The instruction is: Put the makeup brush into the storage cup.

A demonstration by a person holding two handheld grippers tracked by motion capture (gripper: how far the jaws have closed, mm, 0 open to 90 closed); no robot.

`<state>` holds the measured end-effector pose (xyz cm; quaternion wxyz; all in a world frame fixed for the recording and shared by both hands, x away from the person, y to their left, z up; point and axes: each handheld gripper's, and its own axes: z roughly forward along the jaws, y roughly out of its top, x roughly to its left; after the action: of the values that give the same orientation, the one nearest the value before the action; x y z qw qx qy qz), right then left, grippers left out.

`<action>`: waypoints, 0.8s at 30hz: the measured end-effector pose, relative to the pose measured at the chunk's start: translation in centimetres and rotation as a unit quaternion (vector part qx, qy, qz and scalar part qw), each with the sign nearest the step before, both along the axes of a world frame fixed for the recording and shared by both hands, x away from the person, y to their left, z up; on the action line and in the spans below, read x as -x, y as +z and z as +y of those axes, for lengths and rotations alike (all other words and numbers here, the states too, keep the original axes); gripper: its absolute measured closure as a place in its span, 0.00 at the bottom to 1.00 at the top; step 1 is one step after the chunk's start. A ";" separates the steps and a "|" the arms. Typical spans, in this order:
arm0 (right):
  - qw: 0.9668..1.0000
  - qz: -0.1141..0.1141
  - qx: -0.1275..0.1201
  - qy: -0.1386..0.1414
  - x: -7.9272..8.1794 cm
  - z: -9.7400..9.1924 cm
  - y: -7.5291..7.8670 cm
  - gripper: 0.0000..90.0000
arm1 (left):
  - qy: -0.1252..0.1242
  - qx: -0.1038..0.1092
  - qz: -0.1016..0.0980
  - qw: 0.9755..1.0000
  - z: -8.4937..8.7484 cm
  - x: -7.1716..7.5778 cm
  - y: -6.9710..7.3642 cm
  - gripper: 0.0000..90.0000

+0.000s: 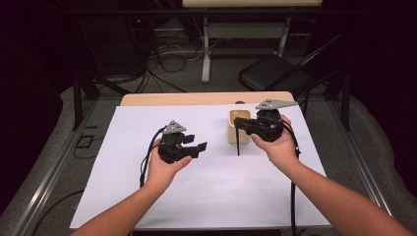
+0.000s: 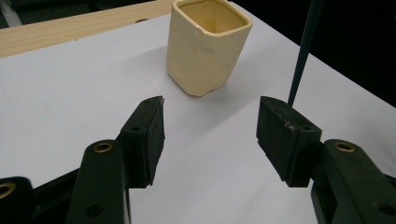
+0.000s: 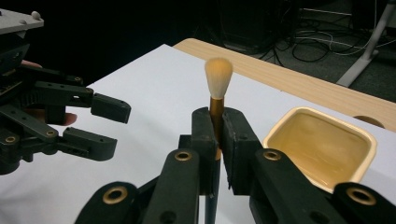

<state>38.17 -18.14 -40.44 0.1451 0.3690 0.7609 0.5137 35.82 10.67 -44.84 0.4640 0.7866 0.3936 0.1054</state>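
While our right claw [image 3: 218, 135] grips the brush [image 3: 217, 81] by its ferrule, the pale bristle tuft stands up above the jaws in the right gripper view and the dark handle drops out below them. From the high view we see that handle as a thin dark stick hanging from the right claw [image 1: 242, 124], its tip down at the white sheet [image 1: 211, 196] just in front of the cream cup [image 1: 235, 133]. Same stick in the left gripper view: the brush [image 2: 303, 46] comes down at the right, slim and dark, near the far jaw tip.

Over to our left claw [image 2: 210, 135]: jaws apart, nothing between the pads, bare white sheet [image 2: 70, 84] showing through the gap. In the high view the left claw [image 1: 194, 146] sits mid-sheet, well apart from the cup and pointing towards it. The right gripper view catches it too, the left claw [image 3: 109, 123] off at the left, released.

And the cup [image 2: 207, 44] itself, square-mouthed and cream, stands upright on the sheet near the far wooden edge of the tabletop [image 1: 196, 99]. In the right gripper view the cup [image 3: 322, 144] lies just beside our clenched jaws, mouth open to us.
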 end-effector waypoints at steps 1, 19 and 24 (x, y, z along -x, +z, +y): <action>1.000 -0.001 -0.001 -0.001 0.0 -0.1 0.0 0.93 | 0.001 0.000 0.000 1.000 0.0 0.0 0.0 0.47; 0.999 -0.007 -0.001 -0.031 -1.4 -2.0 0.9 0.93 | 0.006 -0.008 -0.001 1.000 0.8 -0.2 0.1 0.46; 0.999 -0.012 -0.007 -0.041 -1.8 -2.5 1.5 0.93 | 0.011 -0.006 -0.001 1.000 0.9 -0.2 0.1 0.46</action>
<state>39.94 -20.65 -38.93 0.1727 0.3942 0.7398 0.5172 36.06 11.61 -44.73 0.4585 0.7851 0.4005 0.1140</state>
